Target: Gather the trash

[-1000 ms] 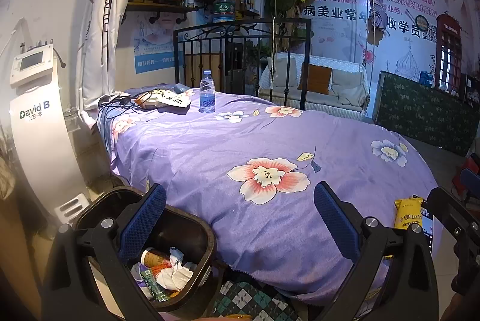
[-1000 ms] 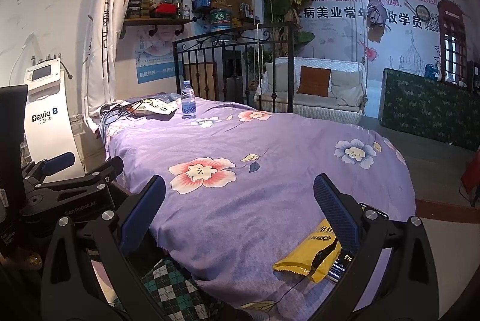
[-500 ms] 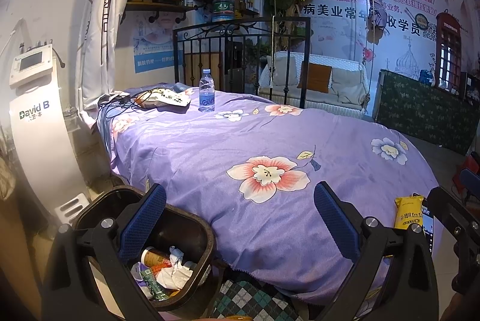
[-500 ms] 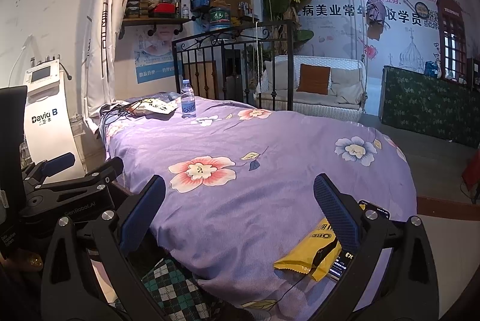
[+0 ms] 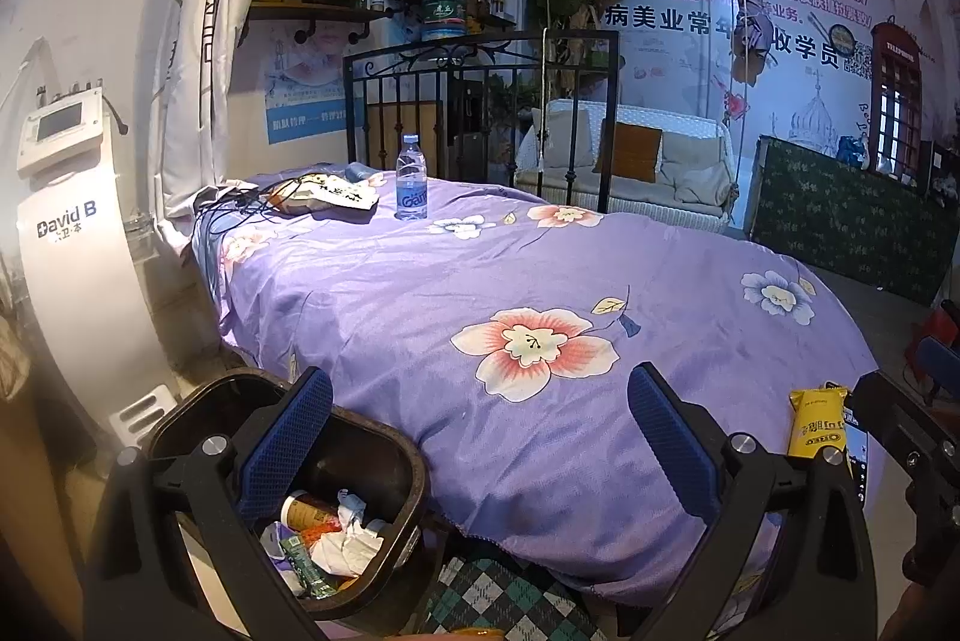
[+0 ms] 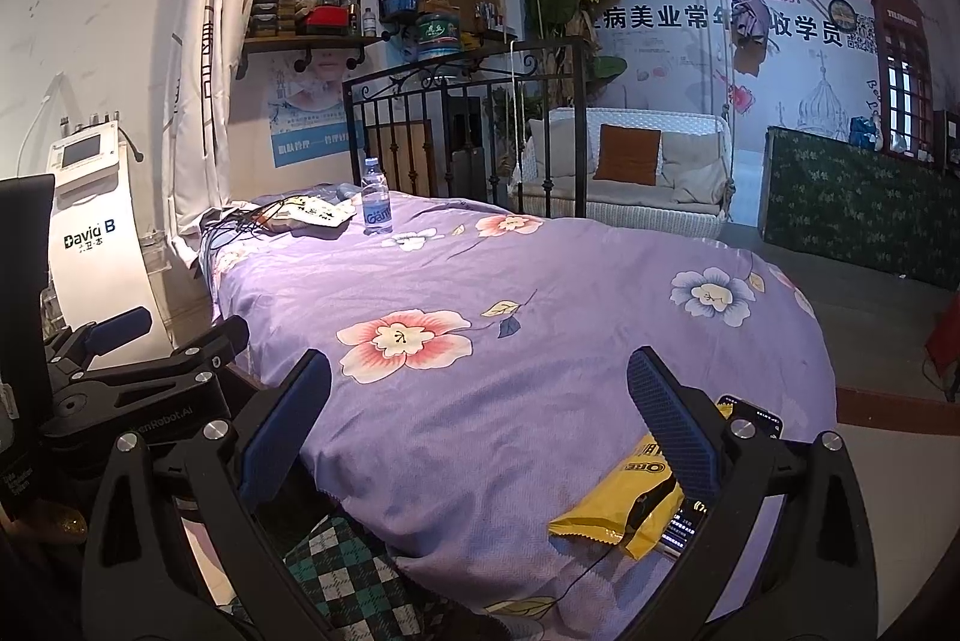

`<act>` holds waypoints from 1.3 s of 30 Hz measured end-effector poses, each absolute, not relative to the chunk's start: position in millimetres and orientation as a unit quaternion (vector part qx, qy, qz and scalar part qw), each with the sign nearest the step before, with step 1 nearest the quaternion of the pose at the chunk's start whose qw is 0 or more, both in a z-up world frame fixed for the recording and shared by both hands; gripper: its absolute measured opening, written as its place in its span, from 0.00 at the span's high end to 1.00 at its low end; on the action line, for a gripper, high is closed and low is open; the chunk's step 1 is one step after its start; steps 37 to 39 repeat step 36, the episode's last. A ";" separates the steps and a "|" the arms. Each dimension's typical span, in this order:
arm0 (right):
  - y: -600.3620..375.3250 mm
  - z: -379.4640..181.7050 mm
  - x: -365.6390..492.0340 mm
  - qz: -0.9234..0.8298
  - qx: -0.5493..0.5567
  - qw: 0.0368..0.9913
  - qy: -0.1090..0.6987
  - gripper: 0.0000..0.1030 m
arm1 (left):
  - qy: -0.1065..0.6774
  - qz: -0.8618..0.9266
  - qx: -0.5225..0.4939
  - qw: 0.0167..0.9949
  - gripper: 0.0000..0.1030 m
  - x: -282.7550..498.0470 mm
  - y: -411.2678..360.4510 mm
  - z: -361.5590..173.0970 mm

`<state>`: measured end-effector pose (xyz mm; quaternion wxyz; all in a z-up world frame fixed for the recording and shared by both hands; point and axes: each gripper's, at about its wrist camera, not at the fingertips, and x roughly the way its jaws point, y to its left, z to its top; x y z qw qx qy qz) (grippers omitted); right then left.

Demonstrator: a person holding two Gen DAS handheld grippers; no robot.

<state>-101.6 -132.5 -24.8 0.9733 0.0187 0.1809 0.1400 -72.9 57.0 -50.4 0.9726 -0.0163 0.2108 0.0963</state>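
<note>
We see a bed with a purple flowered cover (image 5: 420, 293) that fills the middle of both views. At the left edge of the left wrist view stands a white machine (image 5: 66, 245) marked "David B", and behind the bed, in the upper middle, there is a black iron headboard (image 5: 480, 101). In the lower left of the left wrist view a dark trash bin (image 5: 396, 467) stands just beside the bed edge, and inside it lie crumpled paper and small packages. Our left gripper (image 5: 480, 437) is spread wide and holds nothing; its left finger is in front of the bin. Our right gripper (image 6: 480, 431) is also spread wide and empty, above the near part of the cover. A yellow snack wrapper (image 6: 618, 503) lies on the cover in the lower right of the right wrist view, partly over a phone (image 6: 753, 416). A water bottle (image 5: 411, 185) stands upright on the far part of the bed, near some papers (image 5: 324, 197).
</note>
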 end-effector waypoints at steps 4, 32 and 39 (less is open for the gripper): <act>-130.5 -24.9 -101.6 0.140 0.020 0.973 0.183 0.05 | 0.211 0.096 -0.017 0.973 0.06 -73.0 57.2 -50.5; -125.3 -29.2 -96.1 0.140 0.025 0.971 0.193 0.05 | 0.213 0.094 -0.008 0.973 0.06 -69.0 57.4 -53.6; -124.7 -29.2 -96.2 0.140 0.026 0.971 0.193 0.05 | 0.213 0.095 -0.009 0.972 0.06 -69.3 58.5 -53.8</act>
